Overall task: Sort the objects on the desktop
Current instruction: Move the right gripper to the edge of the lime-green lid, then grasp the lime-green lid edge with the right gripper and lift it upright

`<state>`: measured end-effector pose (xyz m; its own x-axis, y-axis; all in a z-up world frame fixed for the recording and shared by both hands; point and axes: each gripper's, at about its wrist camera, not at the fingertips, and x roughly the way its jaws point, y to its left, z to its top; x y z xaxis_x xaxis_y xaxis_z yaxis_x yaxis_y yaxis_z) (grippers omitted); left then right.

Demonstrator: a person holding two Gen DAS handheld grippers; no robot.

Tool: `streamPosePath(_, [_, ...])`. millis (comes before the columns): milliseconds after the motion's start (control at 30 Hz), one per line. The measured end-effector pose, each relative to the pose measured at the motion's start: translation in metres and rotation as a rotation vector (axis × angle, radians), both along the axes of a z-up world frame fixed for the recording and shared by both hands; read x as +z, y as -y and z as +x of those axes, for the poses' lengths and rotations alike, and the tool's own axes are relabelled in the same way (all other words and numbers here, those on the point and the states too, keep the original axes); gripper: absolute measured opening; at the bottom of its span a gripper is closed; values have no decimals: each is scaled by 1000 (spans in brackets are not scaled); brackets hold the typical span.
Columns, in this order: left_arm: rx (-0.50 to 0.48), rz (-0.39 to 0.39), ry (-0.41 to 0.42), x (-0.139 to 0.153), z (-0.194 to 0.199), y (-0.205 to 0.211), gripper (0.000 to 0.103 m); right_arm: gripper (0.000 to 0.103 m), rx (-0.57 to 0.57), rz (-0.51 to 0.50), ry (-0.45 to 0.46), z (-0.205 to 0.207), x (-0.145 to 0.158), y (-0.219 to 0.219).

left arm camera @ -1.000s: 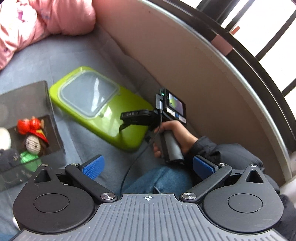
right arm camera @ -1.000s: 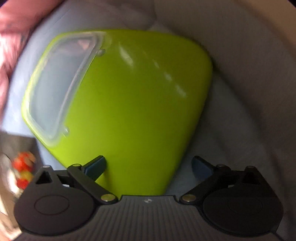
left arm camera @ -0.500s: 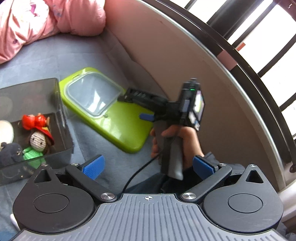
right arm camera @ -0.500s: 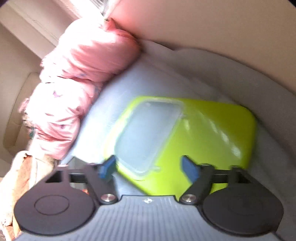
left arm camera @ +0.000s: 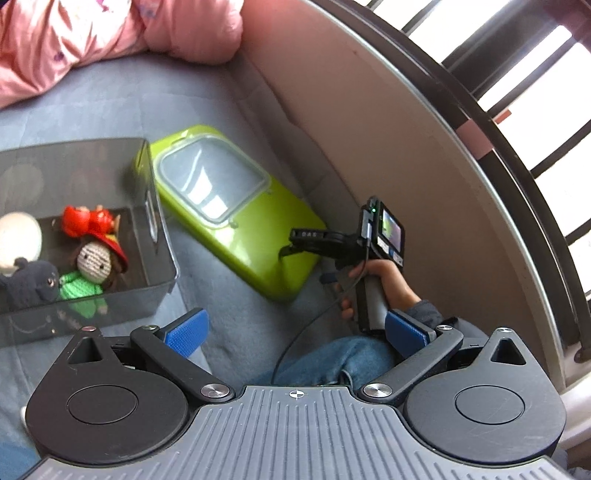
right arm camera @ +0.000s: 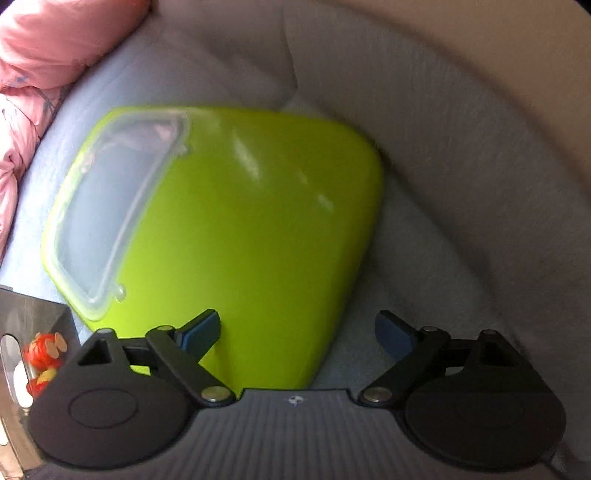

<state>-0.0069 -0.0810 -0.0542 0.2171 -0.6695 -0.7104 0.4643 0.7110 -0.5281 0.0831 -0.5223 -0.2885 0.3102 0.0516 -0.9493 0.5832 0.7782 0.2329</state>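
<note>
A lime green lid [left arm camera: 251, 229] with a clear window lies flat on the grey bed cover, beside a dark see-through box [left arm camera: 147, 306]. The box holds a crochet doll [left arm camera: 92, 266], a red toy [left arm camera: 88, 219], a dark plush [left arm camera: 29, 284] and a white round thing [left arm camera: 18, 236]. My right gripper [right arm camera: 295, 332] is open, low over the lid's [right arm camera: 236, 236] near right corner, one finger above the lid and one off its edge. In the left wrist view it [left arm camera: 291, 243] hovers at that corner. My left gripper [left arm camera: 293, 328] is open and empty, held back above the bed.
A pink quilt [left arm camera: 92, 33] lies bunched at the far left. A padded beige wall [left arm camera: 424, 166] curves along the right, with window bars behind it. The person's jeans-clad leg [left arm camera: 332, 362] is below the left gripper. The box corner [right arm camera: 33, 325] shows in the right wrist view.
The right gripper tipped up and away from the lid half a second ago and has come back down over the lid's near corner. The left gripper's view has drifted slightly.
</note>
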Motion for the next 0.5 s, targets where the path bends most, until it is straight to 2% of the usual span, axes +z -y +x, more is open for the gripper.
streamPosePath(100, [0,12,-12,-5,2,2,103,103,22,43,20,5,-13,7])
streamPosePath(200, [0,24,-10,-7,2,6,103,103,-45,115,66,4,-21,18])
streamPosePath(333, [-6,24,-13,-10,2,12,103,103,-74,172,220,-3,-13,17])
streamPosePath(500, [-21,34,-28,-17,2,16,103,100,-55,306,484,-16,10,12])
